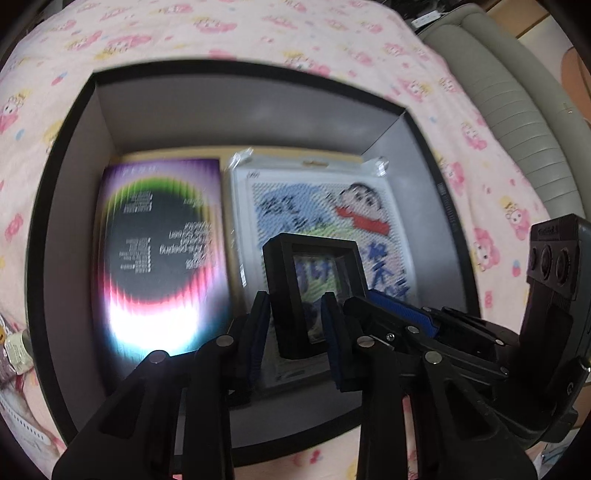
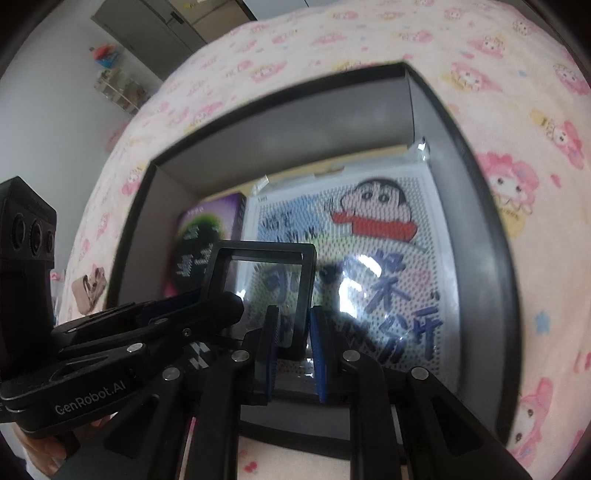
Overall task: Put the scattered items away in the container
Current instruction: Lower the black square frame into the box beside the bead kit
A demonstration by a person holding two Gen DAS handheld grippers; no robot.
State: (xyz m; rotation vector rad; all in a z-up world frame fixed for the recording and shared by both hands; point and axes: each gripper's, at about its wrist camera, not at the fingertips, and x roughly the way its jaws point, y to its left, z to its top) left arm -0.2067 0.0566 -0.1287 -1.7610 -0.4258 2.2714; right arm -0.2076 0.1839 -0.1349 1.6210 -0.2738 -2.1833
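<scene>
A black box (image 1: 66,177) (image 2: 480,206) lies open on the pink bedspread. Inside lie a purple rainbow-printed book (image 1: 162,251) (image 2: 207,229) on the left and a cartoon bead picture in a clear bag (image 1: 332,214) (image 2: 369,236) on the right. A small black square frame with a clear window (image 1: 314,280) (image 2: 266,284) hangs above the box. My left gripper (image 1: 295,325) and my right gripper (image 2: 293,332) both close on its edges from opposite sides. The right gripper shows in the left wrist view (image 1: 461,332); the left gripper shows in the right wrist view (image 2: 129,332).
The pink cartoon bedspread (image 1: 258,33) (image 2: 517,110) surrounds the box. A grey padded headboard (image 1: 517,110) runs at the right. Small packets (image 1: 14,350) lie left of the box, and a beige pouch (image 2: 88,288) sits on the bed at the left.
</scene>
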